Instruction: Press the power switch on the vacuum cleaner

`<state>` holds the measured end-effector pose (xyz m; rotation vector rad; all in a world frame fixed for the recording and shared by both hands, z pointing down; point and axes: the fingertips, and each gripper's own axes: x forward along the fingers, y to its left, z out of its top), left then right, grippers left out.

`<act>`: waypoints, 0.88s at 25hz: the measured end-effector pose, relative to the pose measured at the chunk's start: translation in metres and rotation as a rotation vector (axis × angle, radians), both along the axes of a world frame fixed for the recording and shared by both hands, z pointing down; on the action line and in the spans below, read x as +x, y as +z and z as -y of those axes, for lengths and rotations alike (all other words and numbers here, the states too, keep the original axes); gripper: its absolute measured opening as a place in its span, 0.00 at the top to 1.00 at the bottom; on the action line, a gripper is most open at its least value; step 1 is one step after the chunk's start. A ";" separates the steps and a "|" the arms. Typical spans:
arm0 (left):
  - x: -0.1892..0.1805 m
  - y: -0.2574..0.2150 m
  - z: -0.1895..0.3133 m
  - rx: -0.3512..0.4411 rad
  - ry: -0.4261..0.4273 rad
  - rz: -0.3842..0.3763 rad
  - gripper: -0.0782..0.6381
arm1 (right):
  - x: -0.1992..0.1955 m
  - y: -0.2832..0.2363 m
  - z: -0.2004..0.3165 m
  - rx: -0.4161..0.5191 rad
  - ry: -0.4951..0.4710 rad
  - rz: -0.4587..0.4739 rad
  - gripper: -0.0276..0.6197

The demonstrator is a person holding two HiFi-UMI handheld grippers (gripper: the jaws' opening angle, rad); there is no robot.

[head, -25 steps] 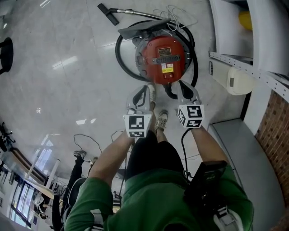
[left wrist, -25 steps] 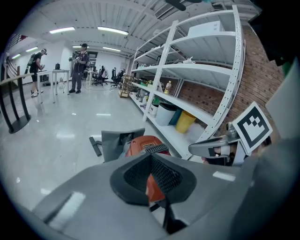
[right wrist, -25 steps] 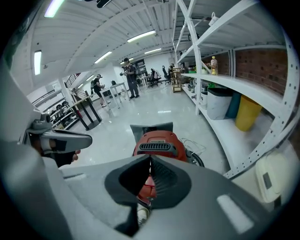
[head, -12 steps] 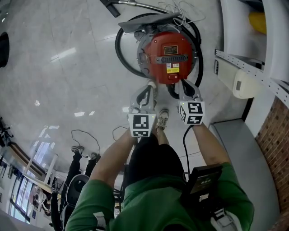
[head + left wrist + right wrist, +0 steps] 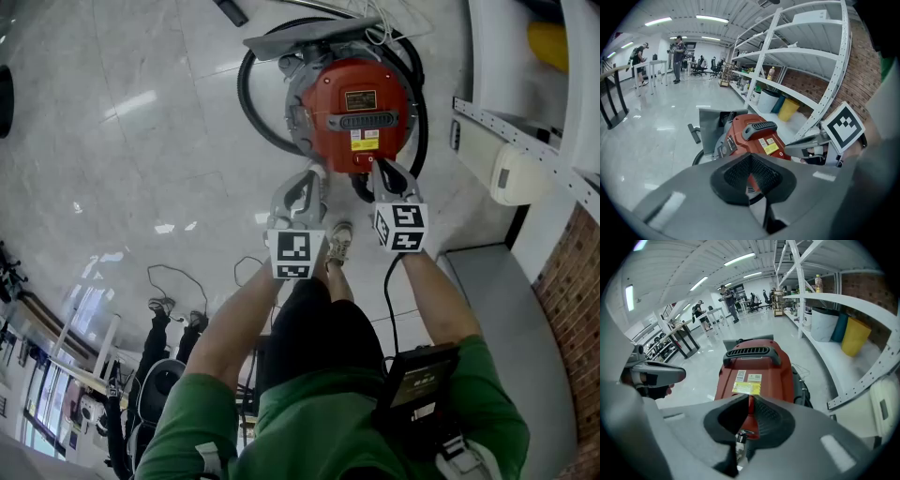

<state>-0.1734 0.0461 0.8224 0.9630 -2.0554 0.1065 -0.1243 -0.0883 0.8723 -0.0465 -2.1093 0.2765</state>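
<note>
The red vacuum cleaner (image 5: 356,112) stands on the floor straight ahead, with a black handle and a yellow label on top and a black hose (image 5: 248,103) coiled round it. My left gripper (image 5: 314,175) is shut and empty, its tips just short of the machine's near left edge. My right gripper (image 5: 377,169) is also shut and empty, its tips over the near right edge. In the left gripper view the vacuum cleaner (image 5: 757,136) lies beyond the closed jaws. In the right gripper view the vacuum cleaner (image 5: 757,371) fills the middle, and a small metal stub (image 5: 739,436) shows below the jaws.
White shelving (image 5: 525,141) runs along the right, with a white box (image 5: 520,173) and a yellow bin (image 5: 553,42) under it. A grey floor nozzle (image 5: 300,37) lies behind the vacuum. My shoes (image 5: 337,244) stand just below the grippers. A thin cable (image 5: 178,281) trails at left.
Both grippers have moved forward, closer to the vacuum cleaner, and now reach its near edge. Both have stayed shut.
</note>
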 end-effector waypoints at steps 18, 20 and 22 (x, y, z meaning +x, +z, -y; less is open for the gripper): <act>-0.007 0.006 -0.003 -0.017 -0.001 -0.006 0.88 | -0.002 0.008 0.002 -0.054 0.029 -0.028 0.88; -0.006 0.006 -0.004 -0.018 -0.002 -0.006 0.88 | -0.002 0.008 0.002 -0.055 0.029 -0.031 0.88; -0.006 0.006 -0.005 -0.019 -0.002 -0.007 0.88 | -0.002 0.009 0.002 -0.054 0.028 -0.032 0.88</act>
